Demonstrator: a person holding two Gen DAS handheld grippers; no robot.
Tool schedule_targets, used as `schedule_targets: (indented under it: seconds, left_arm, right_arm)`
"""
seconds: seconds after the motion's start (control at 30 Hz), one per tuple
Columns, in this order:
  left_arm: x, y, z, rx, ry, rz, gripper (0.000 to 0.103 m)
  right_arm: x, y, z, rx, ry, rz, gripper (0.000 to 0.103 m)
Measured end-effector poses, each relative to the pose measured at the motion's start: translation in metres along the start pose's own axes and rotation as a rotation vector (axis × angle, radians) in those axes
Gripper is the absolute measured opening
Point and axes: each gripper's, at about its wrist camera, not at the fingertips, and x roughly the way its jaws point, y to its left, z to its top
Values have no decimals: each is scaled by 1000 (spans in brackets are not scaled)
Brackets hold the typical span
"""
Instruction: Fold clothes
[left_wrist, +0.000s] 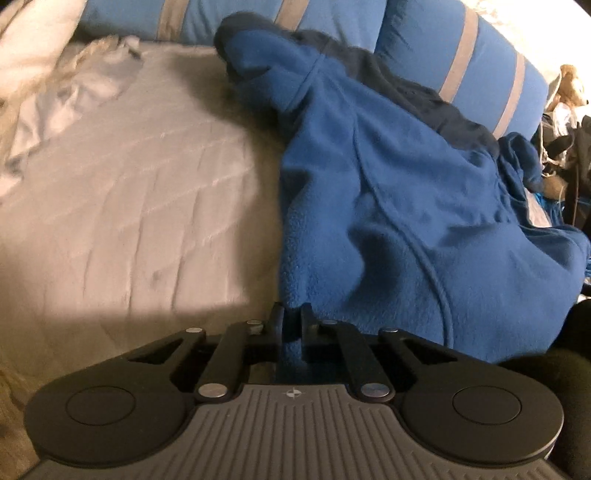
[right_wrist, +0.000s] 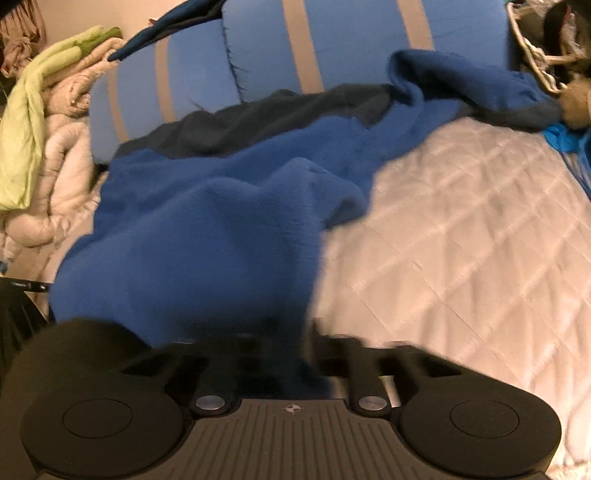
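1. Left wrist view. The left gripper (left_wrist: 291, 321) sits at 6 o'clock, its jaws drawn together on the near hem of the blue fleece garment (left_wrist: 406, 206), with a fold of cloth pinched between them. The garment runs from 6 o'clock up toward 12 and 2 o'clock over the quilted bedspread (left_wrist: 129, 206).
2. Same view, surroundings. Two blue pillows with grey stripes (left_wrist: 480, 74) lie behind the garment at 12 to 2 o'clock, its darker lining resting against them. Crumpled pale bedding (left_wrist: 55, 96) sits at 10 o'clock. Clutter with a plush toy (left_wrist: 570, 88) crowds 3 o'clock (detail too small to read).
3. Right wrist view. The right gripper (right_wrist: 299, 332) at 6 o'clock is motion-blurred; its jaws are closed on the fleece edge, the cloth covering the left finger.
4. Same view, surroundings. A green cloth on a pale quilted heap (right_wrist: 33, 122) lies at 9 to 10 o'clock. A basket-like rim (right_wrist: 535, 70) stands at 2 o'clock.
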Motion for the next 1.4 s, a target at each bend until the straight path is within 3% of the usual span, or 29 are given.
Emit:
schedule_targets:
  seconds: [0.1,0.33,0.53,0.57,0.6,0.63,0.7,0.73,0.83,1.0,1.1,1.13,1.17,1.2,1.23,1.27,1.33,1.4]
  left_arm:
    - [-8,-3,24,-14,-40,3,8]
    - [-34,-5,104,-41,-218,47,8]
    - [18,-8,114,-32,-179,143,15]
    - [24,-7,111,-43,-174,148,21]
    - [29,-6,107,-54,-171,155,32]
    - [32,-6,104,-63,-171,166,37]
    - [30,-6,97,-65,-184,188,59]
    - [27,-6,94,-63,-186,181,65]
    - [14,-2,83,-59,-172,93,70]
    - [-4,2,50,-45,-119,-60,70]
    - [0,4,32,-34,-67,-87,69]
    - [4,6,27,-40,-52,-85,69]
    - [8,7,23,-51,-39,-90,66]
    - [11,9,21,-67,-28,-101,49]
    - [15,10,20,-83,-22,-116,41]
    - [17,11,20,-99,-19,-135,31]
    - [20,11,23,-115,-12,-142,24]
    - [21,12,26,-116,-4,-145,18]
  right_arm:
    - [-2,8,24,-12,-65,5,8]
    - [-5,6,92,-8,-180,-6,8]
    - [30,-14,107,58,-140,-65,12]
    - [37,-19,104,79,-129,-70,14]
    - [42,-24,101,96,-123,-82,21]
    - [46,-28,98,112,-121,-97,45]
    - [46,-35,89,124,-125,-90,80]
    - [45,-38,84,124,-129,-76,88]
    - [37,-44,70,118,-133,-23,91]
    - [37,-47,48,116,-121,66,92]
    - [47,-43,43,114,-111,95,90]
    - [52,-41,43,111,-102,98,84]
    - [57,-38,43,106,-93,98,80]
    - [61,-35,43,100,-82,91,70]
    - [65,-32,44,94,-70,85,54]
    - [66,-30,44,90,-59,78,47]
    - [65,-27,47,87,-48,68,36]
    - [62,-24,50,78,-40,71,32]
